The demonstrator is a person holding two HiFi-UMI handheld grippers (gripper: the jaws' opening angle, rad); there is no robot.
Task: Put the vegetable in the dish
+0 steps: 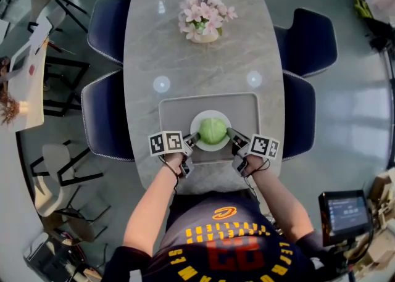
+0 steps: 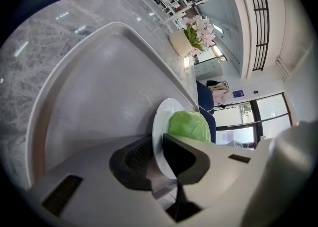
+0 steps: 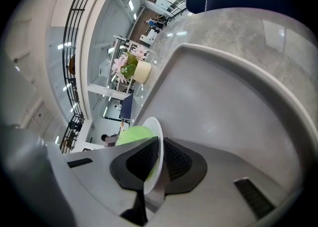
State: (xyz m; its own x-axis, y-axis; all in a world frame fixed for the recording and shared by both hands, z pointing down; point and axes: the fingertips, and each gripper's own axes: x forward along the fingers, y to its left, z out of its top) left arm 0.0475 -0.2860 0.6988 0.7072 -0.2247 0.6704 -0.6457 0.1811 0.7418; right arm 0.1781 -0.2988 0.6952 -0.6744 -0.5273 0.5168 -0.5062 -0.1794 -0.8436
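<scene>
A green cabbage (image 1: 212, 131) sits in a white dish (image 1: 199, 123) over the grey tray (image 1: 179, 110) at the near end of the table. My left gripper (image 1: 192, 141) is shut on the dish's left rim, my right gripper (image 1: 231, 134) on its right rim. In the left gripper view the dish (image 2: 164, 121) stands edge-on between the jaws of the left gripper (image 2: 156, 159), the cabbage (image 2: 190, 125) behind it. In the right gripper view the dish (image 3: 155, 136) is pinched by the right gripper (image 3: 158, 164), the cabbage (image 3: 130, 134) on its far side.
A pot of pink flowers (image 1: 204, 18) stands at the far middle of the marble table (image 1: 185, 58). Dark blue chairs (image 1: 106, 120) line both sides. The tray's raised rim (image 2: 54, 87) surrounds the dish.
</scene>
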